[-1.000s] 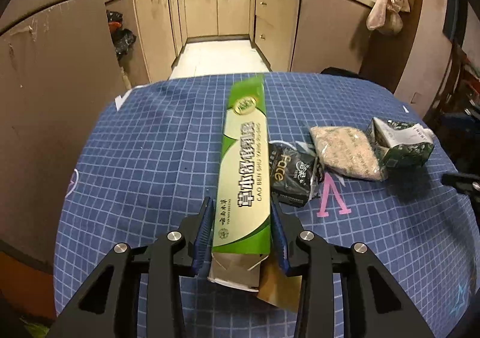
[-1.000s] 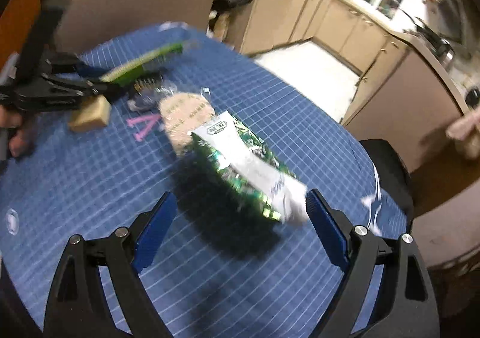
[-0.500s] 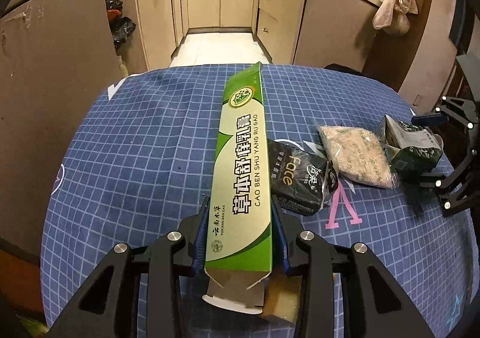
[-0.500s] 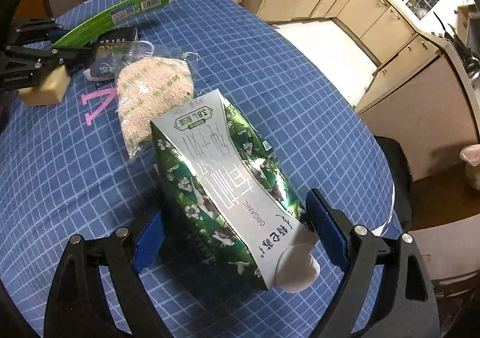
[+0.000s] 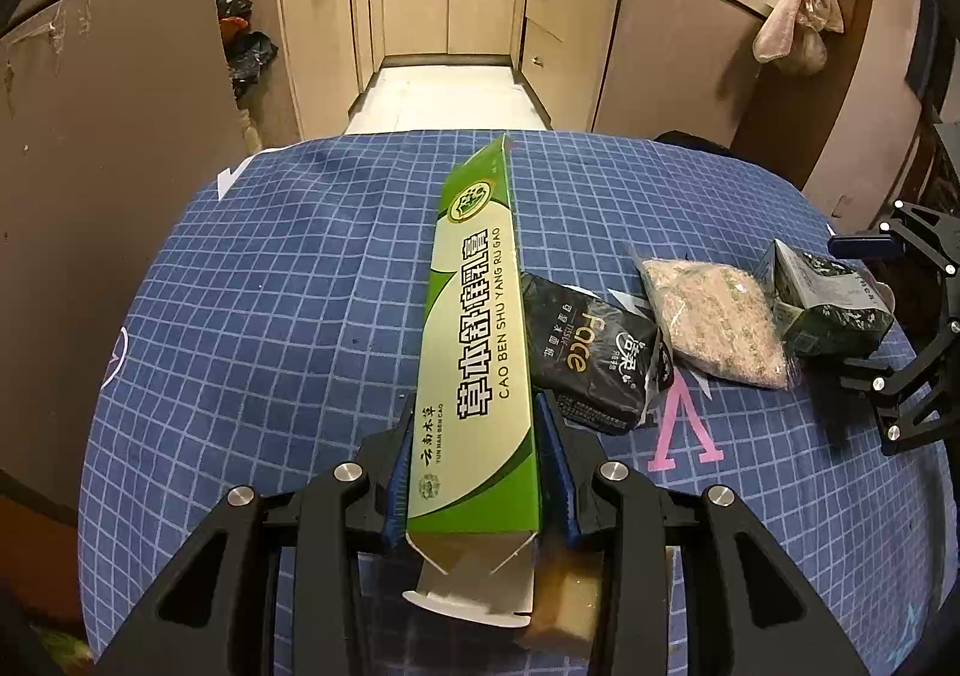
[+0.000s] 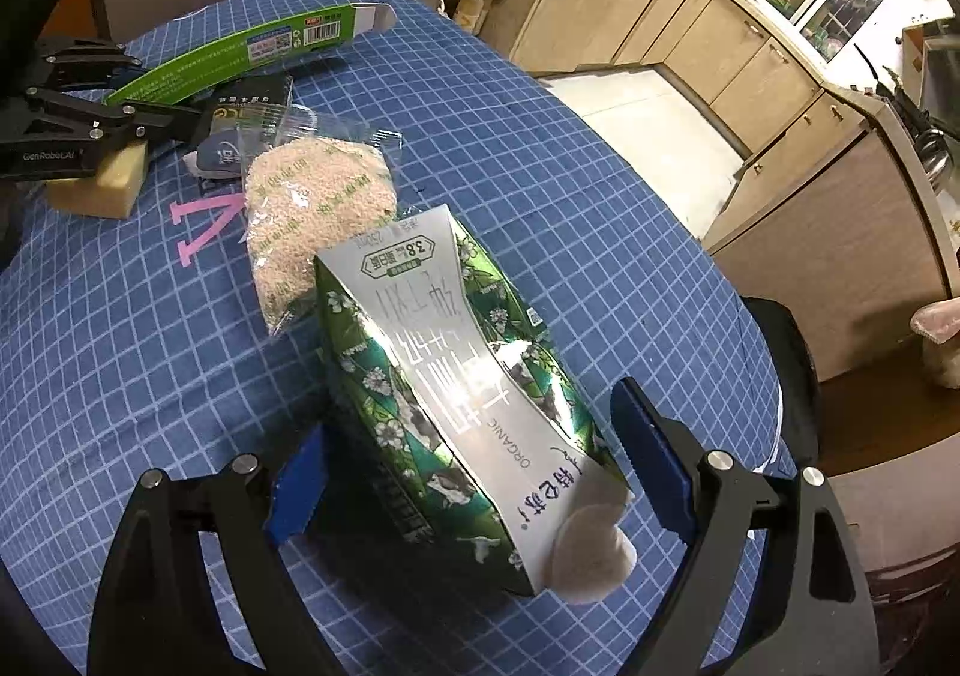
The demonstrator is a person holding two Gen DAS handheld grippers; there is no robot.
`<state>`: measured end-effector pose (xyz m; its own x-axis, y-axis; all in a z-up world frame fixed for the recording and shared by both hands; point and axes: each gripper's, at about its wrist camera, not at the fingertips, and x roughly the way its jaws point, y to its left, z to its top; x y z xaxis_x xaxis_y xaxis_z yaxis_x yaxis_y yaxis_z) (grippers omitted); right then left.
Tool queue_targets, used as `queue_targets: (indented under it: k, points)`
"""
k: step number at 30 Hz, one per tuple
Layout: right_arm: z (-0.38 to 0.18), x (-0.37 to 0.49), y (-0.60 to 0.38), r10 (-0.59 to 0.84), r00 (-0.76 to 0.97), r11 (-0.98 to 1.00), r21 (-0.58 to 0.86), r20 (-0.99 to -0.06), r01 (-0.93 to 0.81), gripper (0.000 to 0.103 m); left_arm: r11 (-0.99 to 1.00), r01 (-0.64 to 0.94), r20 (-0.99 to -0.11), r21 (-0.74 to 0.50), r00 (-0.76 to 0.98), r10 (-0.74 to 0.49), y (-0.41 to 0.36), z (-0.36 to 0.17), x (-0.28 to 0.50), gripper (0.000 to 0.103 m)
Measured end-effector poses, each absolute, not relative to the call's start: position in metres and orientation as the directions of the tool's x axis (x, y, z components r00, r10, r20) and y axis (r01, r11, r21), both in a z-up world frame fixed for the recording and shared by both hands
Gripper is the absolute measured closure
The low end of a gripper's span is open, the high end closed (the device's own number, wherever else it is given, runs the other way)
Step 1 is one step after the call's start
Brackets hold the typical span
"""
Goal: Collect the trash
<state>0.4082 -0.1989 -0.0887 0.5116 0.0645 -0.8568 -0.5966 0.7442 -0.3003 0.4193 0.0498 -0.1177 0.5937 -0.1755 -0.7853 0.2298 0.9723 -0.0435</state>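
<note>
Trash [image 5: 714, 319] litters blue checked tablecloth [image 5: 288, 316] (kitchen cabinets [image 5: 450, 3] behind).

Right tongs [image 6: 474, 454] stand open around the crushed green milk carton [image 6: 456, 394].

— The table cover [image 5: 288, 316]?
— Blue gridded cloth, matt. The green box [image 5: 480, 328] is smooth printed cardboard with a slight sheen.
— The carton [image 6: 456, 376]?
— Foil-bright coated paper, creased and glossy. The bag [image 6: 312, 202] of grains is clear, crinkly plastic.
— That tan block [image 6: 102, 184]?
— Porous, perhaps sponge; hard to tell. The tissue pack [image 5: 594, 358] is soft black plastic film.
</note>
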Motion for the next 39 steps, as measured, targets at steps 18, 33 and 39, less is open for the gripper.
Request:
queue_targets:
  k: [18, 33, 39]
  points:
    - [-0.061, 0.357, -0.230, 0.121, 0.561, 0.861, -0.195, -0.819, -0.470, 0.080, 0.980, 0.193, -0.753, -0.057, 0.636, -0.169, 0.054, -0.108, 0.397, 0.070]
    - [-0.022, 0.273, -0.261, 0.167, 0.720, 0.984, 0.068, -0.673, -0.165, 0.082, 0.986, 0.147, -0.669, -0.073, 0.726, -0.158, 0.058, -0.071, 0.328, 0.072]
    - [-0.009, 0.239, -0.269, 0.121, 0.766, 0.992, 0.096, -0.631, -0.077, 0.082, 0.979, 0.182, -0.598, -0.088, 0.777, -0.198, 0.034, -0.047, 0.274, 0.073]
